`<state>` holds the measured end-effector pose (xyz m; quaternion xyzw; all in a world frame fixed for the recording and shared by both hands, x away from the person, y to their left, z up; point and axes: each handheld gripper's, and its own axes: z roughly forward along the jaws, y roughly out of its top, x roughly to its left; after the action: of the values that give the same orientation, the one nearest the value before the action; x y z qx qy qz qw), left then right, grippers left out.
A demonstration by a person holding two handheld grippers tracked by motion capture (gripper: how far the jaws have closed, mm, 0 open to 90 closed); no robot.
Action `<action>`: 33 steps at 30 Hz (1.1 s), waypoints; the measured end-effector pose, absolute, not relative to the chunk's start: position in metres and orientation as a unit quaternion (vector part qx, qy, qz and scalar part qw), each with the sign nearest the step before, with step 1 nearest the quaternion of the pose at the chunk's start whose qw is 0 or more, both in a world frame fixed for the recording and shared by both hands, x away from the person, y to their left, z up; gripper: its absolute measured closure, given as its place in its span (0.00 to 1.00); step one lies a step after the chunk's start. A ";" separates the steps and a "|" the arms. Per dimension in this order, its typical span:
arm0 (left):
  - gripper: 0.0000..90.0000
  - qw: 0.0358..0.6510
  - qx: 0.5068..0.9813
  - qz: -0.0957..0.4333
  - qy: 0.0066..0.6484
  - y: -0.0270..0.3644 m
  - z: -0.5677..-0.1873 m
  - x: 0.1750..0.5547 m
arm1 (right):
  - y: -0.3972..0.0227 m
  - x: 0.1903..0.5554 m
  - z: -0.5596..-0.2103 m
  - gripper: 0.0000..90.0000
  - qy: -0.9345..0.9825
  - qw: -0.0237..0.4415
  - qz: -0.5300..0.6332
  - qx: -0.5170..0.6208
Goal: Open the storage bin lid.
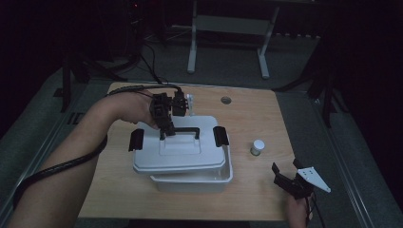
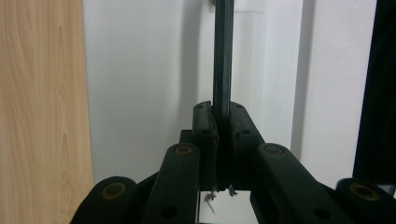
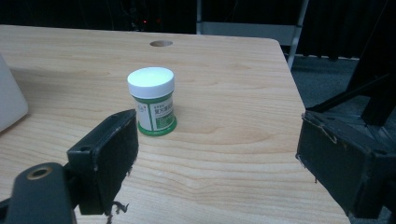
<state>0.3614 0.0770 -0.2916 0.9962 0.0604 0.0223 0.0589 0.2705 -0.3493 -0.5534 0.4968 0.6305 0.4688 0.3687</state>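
Note:
A white box lid [image 1: 178, 154] with a black handle [image 1: 185, 130] and a black latch at each end hangs just above the white box [image 1: 192, 182], shifted a little to the left of it. My left gripper [image 1: 167, 133] is shut on the handle from above. In the left gripper view its pads [image 2: 205, 126] pinch the thin black handle [image 2: 222, 56] over the white lid [image 2: 140, 93]. My right gripper [image 1: 285, 172] stands open near the table's front right corner. In the right gripper view it [image 3: 217, 135] faces a small white-capped jar [image 3: 152, 100] with a green label, apart from it.
The jar [image 1: 257, 147] stands on the wooden table [image 1: 119, 190] to the right of the box. A round hole [image 1: 225, 100] sits in the tabletop at the back. A corner of the white box [image 3: 9, 102] shows at the left of the right gripper view. Dark stands and a metal frame are behind the table.

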 end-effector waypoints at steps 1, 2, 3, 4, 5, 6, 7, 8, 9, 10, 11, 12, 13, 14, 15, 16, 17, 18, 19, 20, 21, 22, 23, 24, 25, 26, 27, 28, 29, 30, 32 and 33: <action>0.93 0.060 0.996 0.025 0.063 0.079 -0.291 0.361 | -0.349 0.270 -0.553 0.14 0.630 0.369 0.469 0.497; 0.93 0.058 0.996 0.030 0.066 0.082 -0.292 0.361 | -0.349 0.271 -0.553 0.14 0.630 0.369 0.469 0.497; 0.93 0.056 0.996 0.029 0.068 0.084 -0.292 0.361 | -0.349 0.270 -0.553 0.14 0.631 0.368 0.469 0.497; 0.93 0.057 0.995 0.028 0.072 0.091 -0.293 0.361 | -0.349 0.270 -0.553 0.14 0.631 0.368 0.469 0.497; 0.93 0.057 0.995 0.028 0.072 0.091 -0.293 0.361 | -0.349 0.270 -0.553 0.14 0.631 0.368 0.469 0.497; 0.93 0.055 0.995 0.027 0.075 0.095 -0.295 0.360 | -0.350 0.270 -0.553 0.14 0.631 0.369 0.469 0.496; 0.93 0.058 0.995 0.027 0.081 0.100 -0.295 0.360 | -0.350 0.270 -0.553 0.14 0.630 0.369 0.469 0.496; 0.93 0.057 0.995 0.025 0.084 0.104 -0.296 0.360 | -0.350 0.270 -0.553 0.14 0.630 0.369 0.469 0.496; 0.93 0.057 0.994 0.028 0.089 0.112 -0.296 0.359 | -0.349 0.270 -0.553 0.14 0.631 0.369 0.469 0.496; 0.93 0.057 0.994 0.028 0.089 0.112 -0.296 0.359 | -0.349 0.270 -0.553 0.14 0.631 0.369 0.469 0.496; 0.93 0.058 0.994 0.026 0.094 0.117 -0.295 0.359 | -0.349 0.271 -0.553 0.14 0.631 0.369 0.469 0.496; 0.93 0.058 0.993 0.026 0.096 0.120 -0.295 0.358 | -0.349 0.271 -0.553 0.14 0.631 0.369 0.469 0.496; 0.93 0.062 0.993 0.028 0.101 0.125 -0.294 0.357 | -0.349 0.271 -0.553 0.14 0.631 0.369 0.468 0.496; 0.93 0.062 0.992 0.027 0.104 0.128 -0.294 0.357 | -0.349 0.271 -0.553 0.14 0.631 0.369 0.468 0.496; 0.93 0.062 0.992 0.031 0.108 0.135 -0.292 0.356 | -0.349 0.271 -0.553 0.14 0.632 0.370 0.468 0.495; 0.93 0.062 0.992 0.031 0.108 0.135 -0.292 0.356 | -0.349 0.271 -0.553 0.14 0.632 0.370 0.468 0.495; 0.93 0.061 0.991 0.029 0.114 0.140 -0.292 0.355 | -0.349 0.271 -0.553 0.14 0.632 0.370 0.468 0.495; 0.93 0.059 0.991 0.031 0.112 0.143 -0.291 0.354 | -0.349 0.271 -0.553 0.14 0.632 0.370 0.467 0.496; 0.93 0.057 0.991 0.031 0.120 0.150 -0.290 0.353 | -0.349 0.271 -0.553 0.14 0.631 0.370 0.468 0.496; 0.93 0.057 0.991 0.031 0.120 0.150 -0.290 0.353 | -0.349 0.271 -0.553 0.14 0.631 0.370 0.468 0.496; 0.93 0.058 0.990 0.035 0.127 0.157 -0.289 0.351 | -0.349 0.271 -0.553 0.14 0.631 0.370 0.468 0.496; 0.93 0.058 0.990 0.035 0.127 0.157 -0.289 0.351 | -0.349 0.271 -0.553 0.14 0.631 0.370 0.468 0.496; 0.93 0.055 0.989 0.034 0.131 0.162 -0.289 0.350 | -0.349 0.271 -0.553 0.14 0.632 0.370 0.467 0.496; 0.93 0.057 0.989 0.036 0.134 0.165 -0.288 0.349 | -0.349 0.271 -0.553 0.14 0.632 0.370 0.467 0.496; 0.93 0.058 0.987 0.037 0.143 0.173 -0.287 0.347 | -0.349 0.270 -0.553 0.14 0.632 0.370 0.466 0.496; 0.93 0.058 0.987 0.037 0.143 0.173 -0.287 0.347 | -0.349 0.270 -0.553 0.14 0.632 0.370 0.466 0.496; 0.93 0.061 0.986 0.041 0.148 0.180 -0.285 0.344 | -0.349 0.270 -0.553 0.14 0.632 0.370 0.467 0.495; 0.93 0.061 0.986 0.041 0.148 0.180 -0.285 0.344 | -0.349 0.270 -0.553 0.14 0.632 0.370 0.467 0.495; 0.93 0.063 0.985 0.041 0.153 0.188 -0.285 0.341 | -0.348 0.270 -0.553 0.14 0.632 0.370 0.467 0.495; 0.93 0.063 0.985 0.041 0.153 0.188 -0.285 0.341 | -0.348 0.270 -0.553 0.14 0.632 0.370 0.467 0.495; 0.93 0.064 0.984 0.043 0.159 0.196 -0.285 0.339 | -0.348 0.270 -0.553 0.14 0.633 0.370 0.466 0.496; 0.93 0.066 0.983 0.046 0.165 0.201 -0.285 0.337 | -0.348 0.270 -0.553 0.14 0.633 0.370 0.466 0.496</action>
<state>0.3372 0.2013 -0.2847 0.9830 0.1647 0.0465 0.0657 0.2704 -0.3482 -0.5533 0.4955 0.6327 0.4661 0.3702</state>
